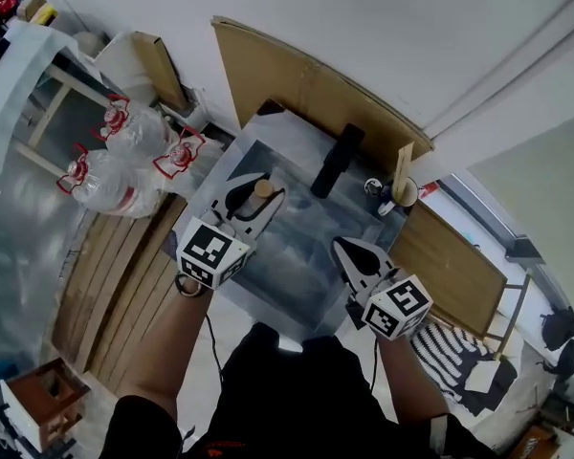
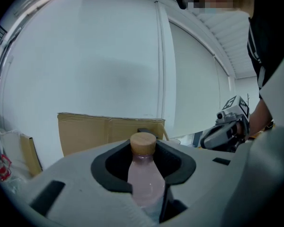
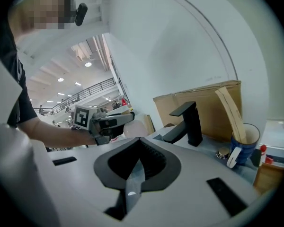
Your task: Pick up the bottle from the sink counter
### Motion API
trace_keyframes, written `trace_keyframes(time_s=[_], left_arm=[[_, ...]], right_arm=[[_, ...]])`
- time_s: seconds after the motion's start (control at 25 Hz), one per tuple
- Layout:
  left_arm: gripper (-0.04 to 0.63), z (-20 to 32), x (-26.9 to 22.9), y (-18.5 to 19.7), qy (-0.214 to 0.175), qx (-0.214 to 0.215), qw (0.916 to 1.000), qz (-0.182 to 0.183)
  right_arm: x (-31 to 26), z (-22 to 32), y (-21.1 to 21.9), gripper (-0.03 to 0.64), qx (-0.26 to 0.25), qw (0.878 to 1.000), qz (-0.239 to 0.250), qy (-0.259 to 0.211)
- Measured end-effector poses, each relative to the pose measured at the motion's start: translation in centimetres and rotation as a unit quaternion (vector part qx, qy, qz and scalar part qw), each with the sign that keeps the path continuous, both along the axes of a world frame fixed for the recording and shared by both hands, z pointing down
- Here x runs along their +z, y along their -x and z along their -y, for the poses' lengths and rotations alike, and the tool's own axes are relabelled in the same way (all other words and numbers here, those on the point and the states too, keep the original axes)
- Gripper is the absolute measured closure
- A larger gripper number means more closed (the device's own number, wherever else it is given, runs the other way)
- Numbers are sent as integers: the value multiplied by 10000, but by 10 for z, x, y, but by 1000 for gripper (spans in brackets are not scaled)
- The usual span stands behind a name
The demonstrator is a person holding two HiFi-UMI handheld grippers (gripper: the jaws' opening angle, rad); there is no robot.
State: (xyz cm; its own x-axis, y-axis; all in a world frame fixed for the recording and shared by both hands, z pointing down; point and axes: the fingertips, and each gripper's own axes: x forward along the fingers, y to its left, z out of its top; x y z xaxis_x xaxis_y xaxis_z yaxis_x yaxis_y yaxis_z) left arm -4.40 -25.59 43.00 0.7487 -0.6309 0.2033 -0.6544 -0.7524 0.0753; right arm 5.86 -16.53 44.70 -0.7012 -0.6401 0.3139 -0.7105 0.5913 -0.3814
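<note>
Left gripper (image 1: pixel 252 194) is holding the tan-capped bottle (image 2: pixel 144 176) upright over the sink's (image 1: pixel 306 247) left side; right gripper (image 1: pixel 347 249) is hanging closed and empty near its front edge.

Makeshift washroom: sink (image 1: pixel 301 245), black faucet (image 1: pixel 333 161), cardboard (image 1: pixel 297 79)

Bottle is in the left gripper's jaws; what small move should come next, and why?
Probably raise the left gripper a little, grip unchanged: its jaws clamp the bottle below its wooden cap, over the sink, with the black faucet close by.
</note>
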Motion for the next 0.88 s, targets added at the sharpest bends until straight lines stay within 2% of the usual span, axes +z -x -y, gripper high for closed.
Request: trace_keyframes(time_s=[0.2, 0.52, 0.88], left_arm=[[451, -37, -10, -1, -3, 93, 9999, 125], [451, -74, -21, 8, 15, 28, 9999, -118], [451, -97, -21, 18, 32, -97, 9999, -100]], right_arm=[[-14, -8, 1, 615, 0, 9999, -57, -116], [-31, -12, -1, 615, 78, 9997, -67, -242], [-43, -19, -7, 615, 84, 9990, -146, -413]])
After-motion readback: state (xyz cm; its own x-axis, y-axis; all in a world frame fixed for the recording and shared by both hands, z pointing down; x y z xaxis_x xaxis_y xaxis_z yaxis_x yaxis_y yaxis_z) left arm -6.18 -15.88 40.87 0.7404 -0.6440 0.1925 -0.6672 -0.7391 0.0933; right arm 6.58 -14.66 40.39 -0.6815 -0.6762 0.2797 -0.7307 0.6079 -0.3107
